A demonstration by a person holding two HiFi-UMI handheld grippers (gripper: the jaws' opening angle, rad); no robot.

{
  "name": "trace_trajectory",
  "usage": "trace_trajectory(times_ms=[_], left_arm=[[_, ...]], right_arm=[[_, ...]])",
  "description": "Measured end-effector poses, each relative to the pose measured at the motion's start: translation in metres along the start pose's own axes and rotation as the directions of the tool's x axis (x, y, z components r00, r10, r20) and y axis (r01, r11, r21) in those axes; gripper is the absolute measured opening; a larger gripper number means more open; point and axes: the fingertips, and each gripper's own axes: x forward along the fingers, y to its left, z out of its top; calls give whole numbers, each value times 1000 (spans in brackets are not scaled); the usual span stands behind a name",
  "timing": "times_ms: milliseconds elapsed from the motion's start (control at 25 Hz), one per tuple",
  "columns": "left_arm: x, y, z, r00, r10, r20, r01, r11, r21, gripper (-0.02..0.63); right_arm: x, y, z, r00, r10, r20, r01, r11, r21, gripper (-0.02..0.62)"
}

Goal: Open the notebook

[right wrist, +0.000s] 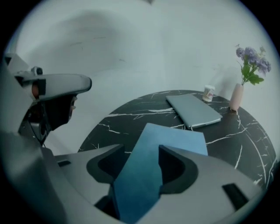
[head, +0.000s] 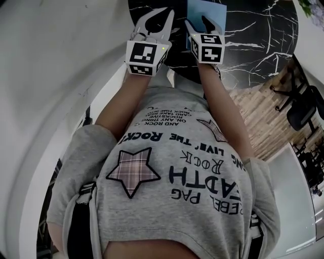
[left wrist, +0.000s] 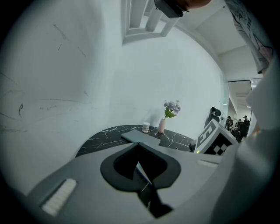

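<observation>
A blue notebook (right wrist: 175,142) lies shut on the round black marble table (right wrist: 118,120), near its front edge. My right gripper (right wrist: 142,148) points down at it with its jaws apart; the notebook's near end shows in the gap between them, and I cannot tell whether they touch it. In the head view the notebook (head: 210,10) sits just beyond the right gripper (head: 197,23). To its left my left gripper (head: 157,17) hovers over the table edge. In its own view the left gripper (left wrist: 139,144) has its tips together, with nothing held.
A closed grey laptop (right wrist: 193,110) lies behind the notebook. A small white cup (right wrist: 208,92) and a pink vase of purple flowers (right wrist: 237,97) stand at the table's far side by the white wall. Black chairs (head: 301,109) stand on the wood floor at right.
</observation>
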Motion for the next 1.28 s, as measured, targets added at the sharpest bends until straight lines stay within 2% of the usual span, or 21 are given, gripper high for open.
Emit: trace_trajectory(times_ms=[160, 360, 600, 840, 1040, 1280], left_arm=[[-1, 0, -3, 1000, 2, -6, -2, 1000, -2, 9], [-4, 3, -9, 1000, 11, -18, -11, 1000, -11, 9], [-3, 6, -11, 1000, 19, -24, -19, 1000, -14, 9], [0, 8, -11, 999, 23, -24, -23, 1000, -12, 9], [1, 9, -14, 999, 30, -33, -31, 1000, -6, 9], [-2, 13, -16, 999, 40, -35, -40, 999, -1, 9]], right_arm=[[12, 5, -8, 998, -52, -40, 49, 996, -74, 234], [17, 9, -16, 989, -113, -94, 96, 981, -168, 235], [21, 7, -20, 979, -166, -116, 134, 961, -240, 233], [22, 5, -21, 977, -178, -115, 148, 961, -235, 233], [23, 3, -19, 977, -175, -118, 151, 970, -189, 235], [23, 3, -19, 976, -191, -102, 169, 967, -191, 233]])
